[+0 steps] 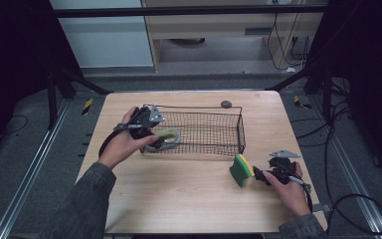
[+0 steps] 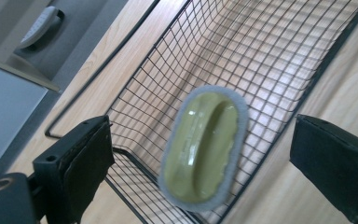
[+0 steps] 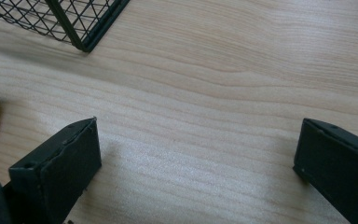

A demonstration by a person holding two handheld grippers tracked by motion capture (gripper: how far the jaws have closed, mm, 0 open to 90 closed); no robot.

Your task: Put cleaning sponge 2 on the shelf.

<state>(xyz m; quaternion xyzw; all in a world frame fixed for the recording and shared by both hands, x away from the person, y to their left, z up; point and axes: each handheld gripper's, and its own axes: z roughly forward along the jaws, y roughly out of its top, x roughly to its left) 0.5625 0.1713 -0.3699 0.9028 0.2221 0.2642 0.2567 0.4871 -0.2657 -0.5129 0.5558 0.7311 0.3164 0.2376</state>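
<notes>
Right gripper [image 1: 255,174] first, nearest to us: its jaws stand wide over bare table [image 3: 223,93], gripping nothing, with the green-and-yellow sponge [image 1: 240,170] standing on edge just beside one jaw. From the right gripper view I can't tell whether that jaw touches the sponge or merely sits next to it. Further in, the left gripper [image 2: 200,154] is spread wide too, jaws well clear of the oval green scrubber [image 2: 203,147], which lies in the near left corner of the wire basket [image 1: 229,130]; whether it is settled flat on the mesh I can't tell. So I'd call it the drop-off step: scrubber delivered, sponge next. That calls for the right jaws to straddle the sponge squarely and close before lifting over the basket's rim. Beyond the basket, a small dark round object [image 1: 226,104] sits near the table's far edge.
</notes>
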